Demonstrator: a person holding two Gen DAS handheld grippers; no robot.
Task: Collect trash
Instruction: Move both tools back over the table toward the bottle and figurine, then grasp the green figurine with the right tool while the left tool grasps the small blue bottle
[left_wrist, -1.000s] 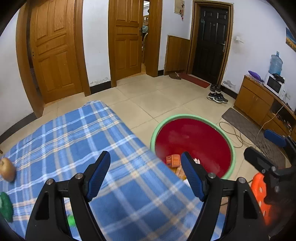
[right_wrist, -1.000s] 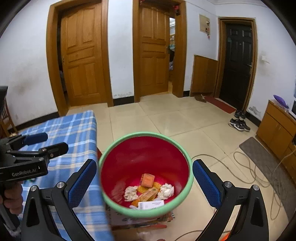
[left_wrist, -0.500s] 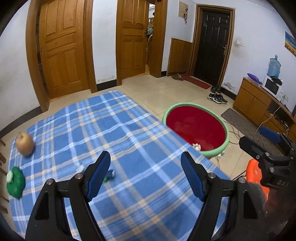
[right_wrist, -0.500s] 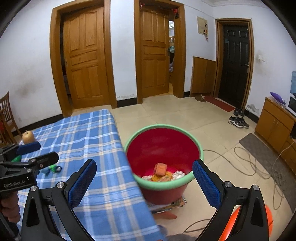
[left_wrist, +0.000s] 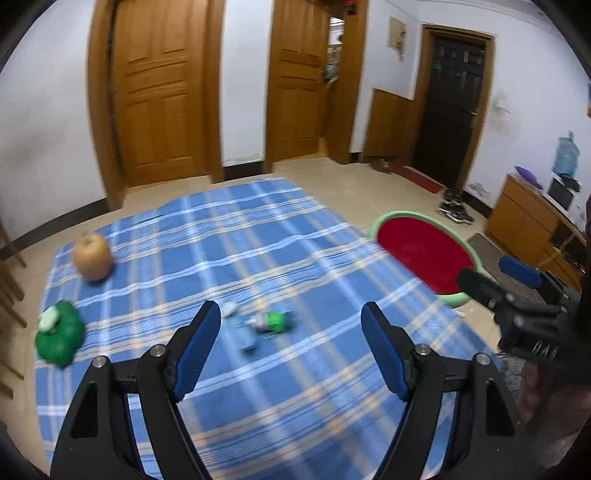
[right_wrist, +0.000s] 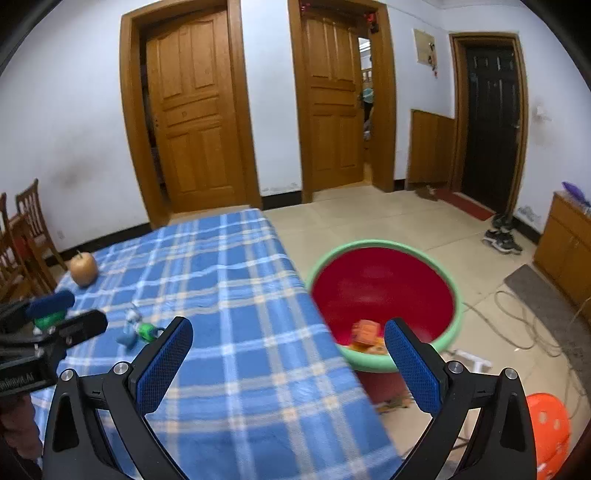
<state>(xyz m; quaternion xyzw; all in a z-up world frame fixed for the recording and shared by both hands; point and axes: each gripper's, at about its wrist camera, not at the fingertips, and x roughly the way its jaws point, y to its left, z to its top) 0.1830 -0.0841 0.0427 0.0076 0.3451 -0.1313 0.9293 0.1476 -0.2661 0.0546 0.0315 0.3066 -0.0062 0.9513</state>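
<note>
Trash, a small crumpled pale-blue and green wrapper scrap, lies on the blue plaid tabletop just ahead of our left tongs, which stand spread with nothing between them. Near the far left edge sit a round tan apple and a green lumpy object that we might grab by mistake; blur hides the scrap's true outline, so our pinch could miss.

From the right wrist, our right tongs are also spread and empty above the cloth edge. The red tub with a green rim stands on the floor beside the tabletop, already holding orange litter; a light scrap dropped early could land on the floor.
</note>
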